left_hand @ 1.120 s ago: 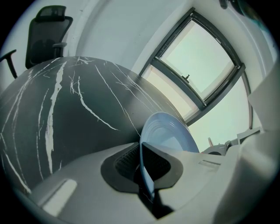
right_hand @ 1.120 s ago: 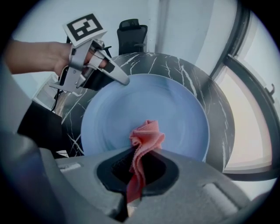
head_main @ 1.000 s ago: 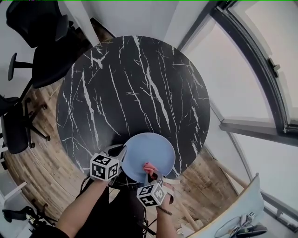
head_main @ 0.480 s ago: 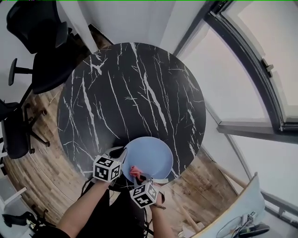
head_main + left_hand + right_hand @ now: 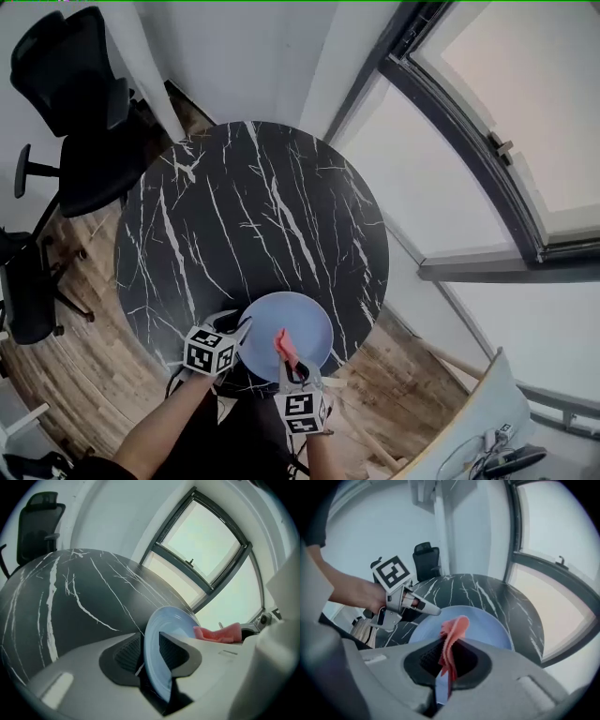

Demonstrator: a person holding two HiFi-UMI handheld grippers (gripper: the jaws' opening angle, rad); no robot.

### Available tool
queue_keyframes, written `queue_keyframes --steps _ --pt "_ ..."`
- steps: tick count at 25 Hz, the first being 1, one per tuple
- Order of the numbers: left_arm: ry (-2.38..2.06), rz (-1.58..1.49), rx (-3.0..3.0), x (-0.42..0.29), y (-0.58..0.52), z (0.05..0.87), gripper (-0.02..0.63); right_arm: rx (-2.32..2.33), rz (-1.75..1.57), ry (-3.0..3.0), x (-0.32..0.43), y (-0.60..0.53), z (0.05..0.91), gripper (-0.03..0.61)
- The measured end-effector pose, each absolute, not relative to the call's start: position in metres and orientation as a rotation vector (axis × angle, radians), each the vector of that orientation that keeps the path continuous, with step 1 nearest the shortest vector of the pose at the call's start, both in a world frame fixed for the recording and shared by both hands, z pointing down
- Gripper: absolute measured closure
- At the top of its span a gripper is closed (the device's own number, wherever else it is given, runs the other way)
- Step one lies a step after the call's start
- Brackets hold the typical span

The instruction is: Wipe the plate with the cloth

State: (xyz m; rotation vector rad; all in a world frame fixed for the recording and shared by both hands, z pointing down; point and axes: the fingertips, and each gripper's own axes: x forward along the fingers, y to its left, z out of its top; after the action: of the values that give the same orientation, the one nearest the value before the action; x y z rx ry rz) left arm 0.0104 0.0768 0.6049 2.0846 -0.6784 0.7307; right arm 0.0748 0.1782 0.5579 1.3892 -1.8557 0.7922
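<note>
1. While the round, black, white-veined table (image 5: 244, 206) bears everything, its top looks hard and slick; I judge that anything lying loose near its edge can slide under a sideways push.
2. Just in front of the person, at the table's near edge, is the pale blue plate (image 5: 307, 321); it looks stiff, smooth and of moderate weight, and it may chip if knocked; the rim is the sensible place to hold it, since pads can straddle it there.
3. At the plate's near-left rim is the left gripper (image 5: 150, 651); its jaws are opening, and the rim stands between the ribbed pads with a gap showing, so nothing clamps the plate; I judge that it could shift once wiped.
4. Over the plate's near part hangs the right gripper (image 5: 447, 656); its jaws are pinched tight on the cloth.
5. Poking out past those jaws is the small pink cloth (image 5: 453, 631), a folded strip; it looks soft, limp and very light; a bunched middle gives the surest hold; whether it touches the plate I cannot tell.
</note>
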Motion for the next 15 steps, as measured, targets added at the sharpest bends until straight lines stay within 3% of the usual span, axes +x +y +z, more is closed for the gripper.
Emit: queue_keyframes --steps 6,15 --pt "-0.659 0.661 2.171 0.003 0.074 0.556 0.494 1.687 0.772 -1.899 0.095 0.158 0.498 0.566" --pt "-0.632 0.48 2.457 -0.012 0.08 0.433 0.593 1.966 0.691 -1.974 0.101 0.145 0.391 0.566"
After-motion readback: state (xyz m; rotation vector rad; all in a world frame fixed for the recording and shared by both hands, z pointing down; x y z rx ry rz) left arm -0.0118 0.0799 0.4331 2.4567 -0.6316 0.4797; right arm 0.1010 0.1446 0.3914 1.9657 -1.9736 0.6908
